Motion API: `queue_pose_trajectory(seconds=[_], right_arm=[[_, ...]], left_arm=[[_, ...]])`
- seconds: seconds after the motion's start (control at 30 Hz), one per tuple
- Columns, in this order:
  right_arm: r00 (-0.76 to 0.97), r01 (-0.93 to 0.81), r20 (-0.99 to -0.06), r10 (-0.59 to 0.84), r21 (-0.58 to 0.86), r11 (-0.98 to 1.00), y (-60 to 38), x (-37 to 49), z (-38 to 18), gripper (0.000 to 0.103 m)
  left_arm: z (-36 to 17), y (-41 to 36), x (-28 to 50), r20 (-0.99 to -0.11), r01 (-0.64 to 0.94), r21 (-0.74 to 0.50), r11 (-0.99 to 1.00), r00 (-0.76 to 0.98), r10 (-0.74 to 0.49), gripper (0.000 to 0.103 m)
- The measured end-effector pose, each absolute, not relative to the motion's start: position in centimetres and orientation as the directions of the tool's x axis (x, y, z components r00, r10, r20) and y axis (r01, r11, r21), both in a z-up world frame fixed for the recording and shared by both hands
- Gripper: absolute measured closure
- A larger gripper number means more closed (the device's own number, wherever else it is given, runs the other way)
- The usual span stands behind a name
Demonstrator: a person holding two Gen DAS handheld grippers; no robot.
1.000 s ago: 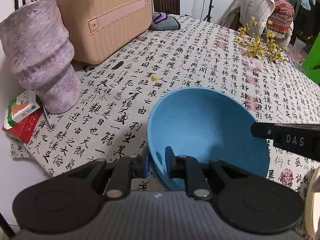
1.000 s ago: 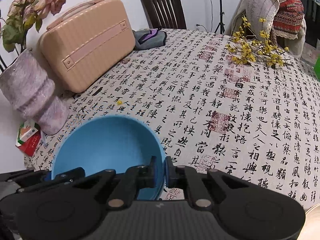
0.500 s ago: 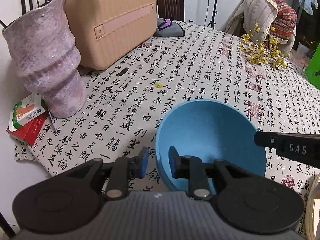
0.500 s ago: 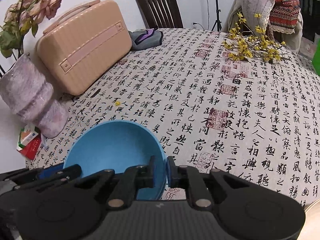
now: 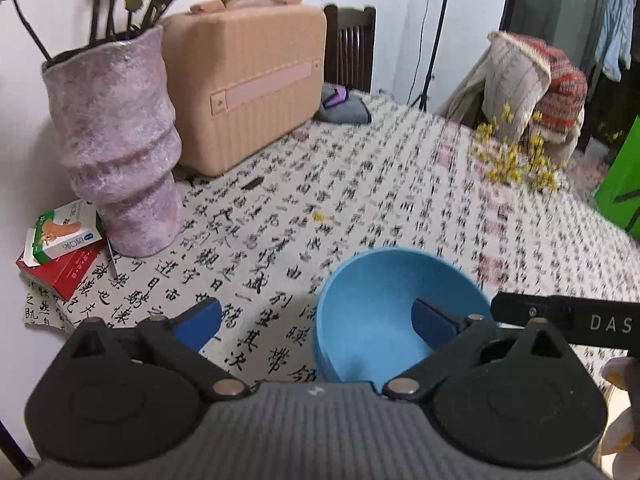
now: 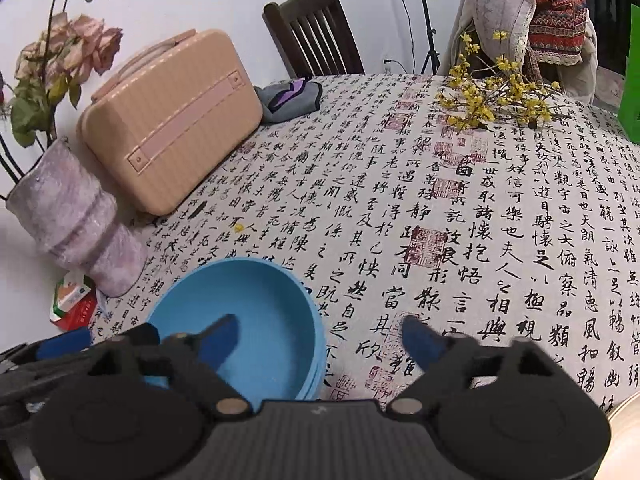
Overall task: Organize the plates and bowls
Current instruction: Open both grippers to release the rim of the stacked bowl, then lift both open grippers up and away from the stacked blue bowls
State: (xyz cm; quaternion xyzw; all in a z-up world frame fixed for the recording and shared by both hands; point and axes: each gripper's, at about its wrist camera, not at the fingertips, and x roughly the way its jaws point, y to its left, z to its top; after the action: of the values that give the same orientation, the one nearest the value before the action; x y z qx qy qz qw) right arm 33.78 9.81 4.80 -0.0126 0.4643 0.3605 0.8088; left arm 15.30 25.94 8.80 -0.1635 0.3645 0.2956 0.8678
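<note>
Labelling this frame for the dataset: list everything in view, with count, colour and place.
bowl: one, blue, on the tablecloth close in front of both grippers, upright
tablecloth: one, white with black writing and red stamps, covers the table
vase: one, mauve, far left, holds dried flowers
case: one, peach, behind the vase
boxes: two, green-white on red, left of the vase foot
cloth: one, grey and purple, right of the case
yellow flowers: one sprig, far right
chair: one, dark wood, behind the table
left gripper: black, blue pads, just opened, straddles the bowl's left rim
right gripper: same, just opened, straddles the right rim
</note>
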Motion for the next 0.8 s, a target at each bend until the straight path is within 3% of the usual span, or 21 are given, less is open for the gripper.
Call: queue_pose_trajectory(seconds=[0.07, 0.8], right_arm=[[0.318, -0.596, -0.752, 0.577, 0.315, 0.739, 9.3, 33.9, 5.0, 0.000], [0.385, -0.537, -0.738, 0.554, 0.309, 0.785, 4.9, 34.6, 5.4, 0.000]], left_arm=[[9.0, 25.9, 15.2, -0.721, -0.632, -0.073, 0.771, 0.568, 0.397, 0.000], [10.0, 24.0, 15.3, -0.688, -0.608, -0.079, 0.790, 0.606, 0.398, 0.000]])
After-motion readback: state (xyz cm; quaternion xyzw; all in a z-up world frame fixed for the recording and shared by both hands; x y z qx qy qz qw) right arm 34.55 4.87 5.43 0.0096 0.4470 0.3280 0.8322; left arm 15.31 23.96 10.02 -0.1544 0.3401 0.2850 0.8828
